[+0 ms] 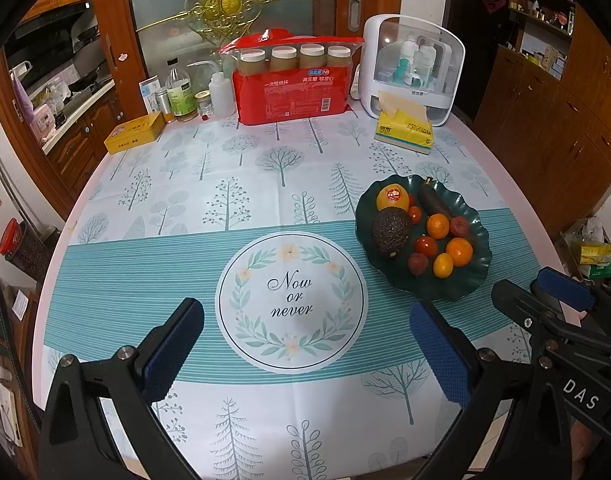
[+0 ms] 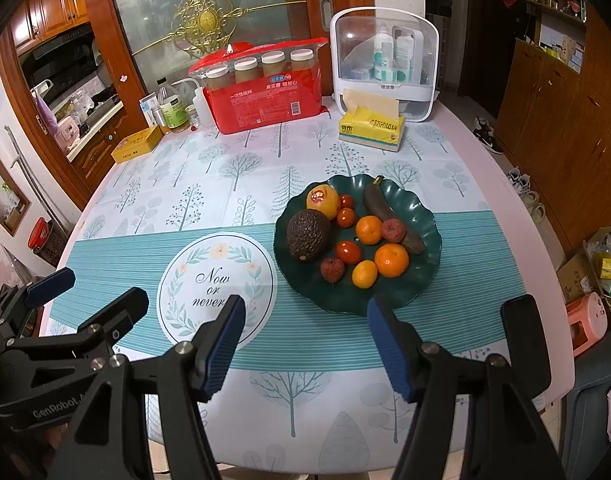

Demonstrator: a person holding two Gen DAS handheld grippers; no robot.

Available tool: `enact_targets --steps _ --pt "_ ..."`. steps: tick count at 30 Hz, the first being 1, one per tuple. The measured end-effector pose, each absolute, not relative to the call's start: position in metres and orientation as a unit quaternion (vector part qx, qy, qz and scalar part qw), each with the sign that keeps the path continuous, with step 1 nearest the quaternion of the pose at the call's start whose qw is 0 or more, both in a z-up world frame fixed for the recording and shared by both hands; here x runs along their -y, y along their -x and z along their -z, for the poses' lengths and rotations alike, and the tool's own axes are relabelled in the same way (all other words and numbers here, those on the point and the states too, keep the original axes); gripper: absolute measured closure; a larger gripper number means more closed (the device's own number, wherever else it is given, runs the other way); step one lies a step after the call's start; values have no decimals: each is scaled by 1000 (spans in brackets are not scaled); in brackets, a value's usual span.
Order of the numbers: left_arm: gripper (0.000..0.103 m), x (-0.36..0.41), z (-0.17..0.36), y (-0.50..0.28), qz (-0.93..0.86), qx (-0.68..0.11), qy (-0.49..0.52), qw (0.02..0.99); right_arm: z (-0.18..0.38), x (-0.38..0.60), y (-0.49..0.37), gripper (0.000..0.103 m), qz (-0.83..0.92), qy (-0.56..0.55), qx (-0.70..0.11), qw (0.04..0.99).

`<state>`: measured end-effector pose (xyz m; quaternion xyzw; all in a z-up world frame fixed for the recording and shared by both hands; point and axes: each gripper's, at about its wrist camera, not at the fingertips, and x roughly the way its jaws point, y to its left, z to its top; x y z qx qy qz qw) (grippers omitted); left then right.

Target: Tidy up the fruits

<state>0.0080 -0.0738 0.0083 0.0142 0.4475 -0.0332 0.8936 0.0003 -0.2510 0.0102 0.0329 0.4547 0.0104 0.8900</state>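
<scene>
Nearest: left gripper (image 1: 305, 344) and right gripper (image 2: 301, 340), both spread wide, grasping nothing, poised short of the dark green scalloped plate (image 2: 427, 256). Heaped on that plate: rough dark avocado (image 2: 308, 234) at its left, stickered orange (image 2: 323, 201) behind, mandarins (image 2: 391, 260), cherry tomatoes (image 2: 348, 252), bumpy lychees (image 2: 392, 230). Probably light, round, prone to rolling; tomatoes and lychees soft, best pinched gently across the middle. Avocado firmer, heavier, best gripped across its widest part.

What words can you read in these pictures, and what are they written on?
"Now or never": tablecloth circle.
"DAS": right gripper body, left wrist view.
"GenRobot": left gripper body, right wrist view.
Red paper-cup pack, yellow tissue pack, yellow tin, bottle labels: too small or blurred.
</scene>
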Motion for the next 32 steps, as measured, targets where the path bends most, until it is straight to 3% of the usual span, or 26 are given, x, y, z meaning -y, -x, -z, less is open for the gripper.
enact_targets --steps 32 --pt "1 69 4 -9 37 -455 -9 890 -4 248 -6 39 -8 -32 -460 887"
